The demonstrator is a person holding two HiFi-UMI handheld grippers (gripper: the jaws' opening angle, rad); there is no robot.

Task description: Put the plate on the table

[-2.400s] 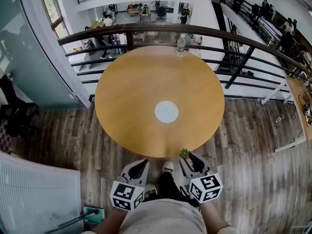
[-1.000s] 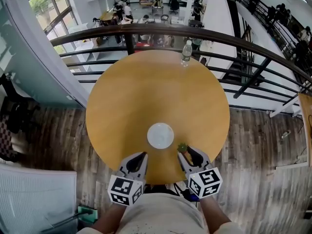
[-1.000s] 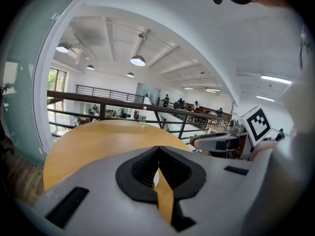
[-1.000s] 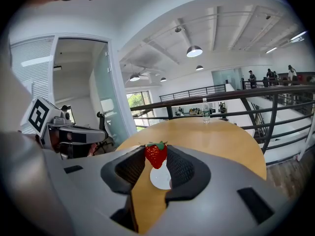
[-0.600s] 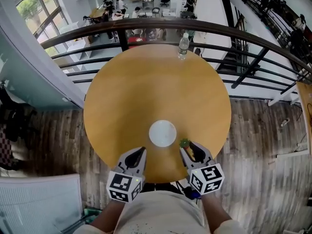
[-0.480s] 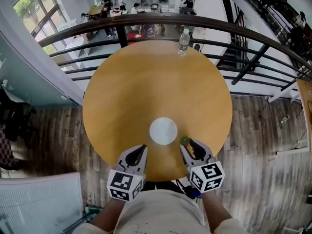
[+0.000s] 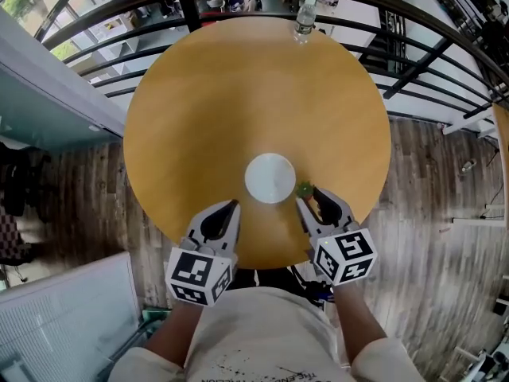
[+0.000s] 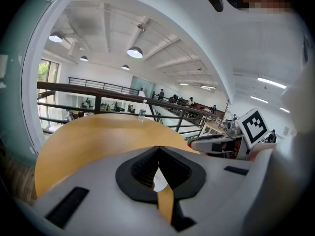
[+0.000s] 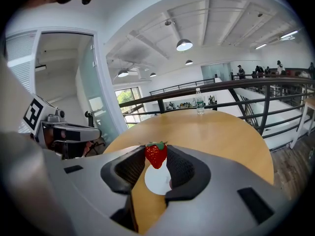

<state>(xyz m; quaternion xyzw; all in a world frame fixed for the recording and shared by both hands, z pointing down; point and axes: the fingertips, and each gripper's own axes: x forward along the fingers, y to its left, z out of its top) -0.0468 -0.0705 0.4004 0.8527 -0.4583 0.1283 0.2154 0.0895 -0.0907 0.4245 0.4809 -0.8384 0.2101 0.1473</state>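
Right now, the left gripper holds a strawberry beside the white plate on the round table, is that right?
No: the right gripper holds the strawberry, as the right gripper view shows; the left gripper is shut and empty. The strawberry is beside the white plate on the round table.

Plate on table, bottle at far edge

Your left gripper has its jaws together; your right gripper pinches a strawberry. Both point forward, tilted down.
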